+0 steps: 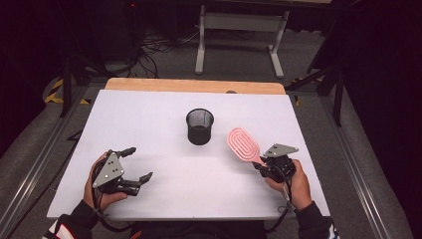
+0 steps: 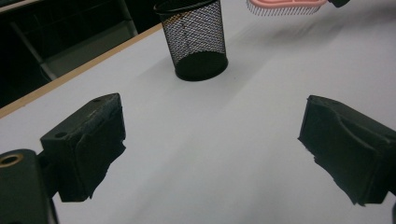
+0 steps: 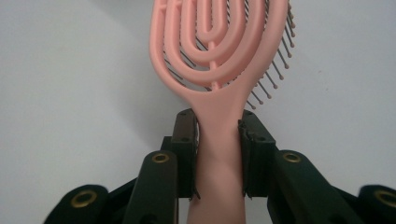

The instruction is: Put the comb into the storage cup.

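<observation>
We hold the pink plastic hairbrush [image 1: 243, 145] with its looped, openwork oval head in our right gripper [image 1: 260, 166], whose two black jaws pinch the brush's handle from both sides, as the right gripper view makes plain [image 3: 218, 140]. In that view the head points away from us, the bristles with their small round tips showing through the loops and past its right edge, over the white tabletop [image 3: 70, 93]. In the high view the brush sits over the right part of the white table [image 1: 164, 107], its head angled toward the far left, near the black wire-mesh cup [image 1: 200, 126] but apart from it. The cup stands upright near the middle of the table, and the left gripper view shows it too [image 2: 195, 39], with the brush head [image 2: 285, 5] off the surface to its right, casting a shadow below. Our left gripper [image 1: 137, 165] is over the near left part of the table, its jaws spread wide with bare tabletop between them, and our left hand [image 1: 97, 189] wraps its body
</observation>
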The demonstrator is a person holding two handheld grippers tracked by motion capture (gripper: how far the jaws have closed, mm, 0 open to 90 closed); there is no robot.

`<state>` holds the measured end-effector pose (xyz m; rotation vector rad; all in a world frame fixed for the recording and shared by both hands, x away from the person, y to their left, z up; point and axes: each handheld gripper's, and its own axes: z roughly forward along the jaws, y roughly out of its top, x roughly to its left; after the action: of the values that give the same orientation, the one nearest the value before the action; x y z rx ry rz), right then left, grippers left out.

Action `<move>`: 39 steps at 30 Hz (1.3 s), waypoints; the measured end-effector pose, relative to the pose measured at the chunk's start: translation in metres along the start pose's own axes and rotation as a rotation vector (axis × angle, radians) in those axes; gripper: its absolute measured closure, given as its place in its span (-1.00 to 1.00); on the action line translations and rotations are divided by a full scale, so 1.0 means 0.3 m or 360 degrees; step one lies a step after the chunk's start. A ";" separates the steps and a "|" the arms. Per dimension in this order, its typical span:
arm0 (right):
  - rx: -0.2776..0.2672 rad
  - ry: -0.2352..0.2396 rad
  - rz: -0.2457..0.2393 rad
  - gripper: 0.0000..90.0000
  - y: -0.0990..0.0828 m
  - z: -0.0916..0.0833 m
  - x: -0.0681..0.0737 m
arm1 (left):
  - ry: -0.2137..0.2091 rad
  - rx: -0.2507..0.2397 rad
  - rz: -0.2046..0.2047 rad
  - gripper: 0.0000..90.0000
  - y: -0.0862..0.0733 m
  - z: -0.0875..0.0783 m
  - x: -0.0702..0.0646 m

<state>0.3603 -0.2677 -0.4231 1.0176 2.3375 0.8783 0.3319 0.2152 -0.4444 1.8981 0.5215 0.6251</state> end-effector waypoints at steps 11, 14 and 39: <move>-0.0349 -0.0134 -0.0015 0.60 0.009 -0.052 0.020 | 0.0010 0.0031 -0.0027 -0.75 0.009 0.017 0.004; -0.0421 -0.0164 -0.0023 0.60 0.012 -0.063 0.029 | 0.0016 0.0039 -0.0021 -0.74 0.012 0.019 0.007; -0.0836 -0.0158 -0.0037 0.61 0.117 -0.050 0.135 | -0.0100 0.0004 -0.0062 -0.72 0.107 0.053 0.035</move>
<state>0.3426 -0.2240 -0.3938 0.7855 1.8784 1.3062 0.3524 0.1984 -0.4184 1.8992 0.5182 0.5381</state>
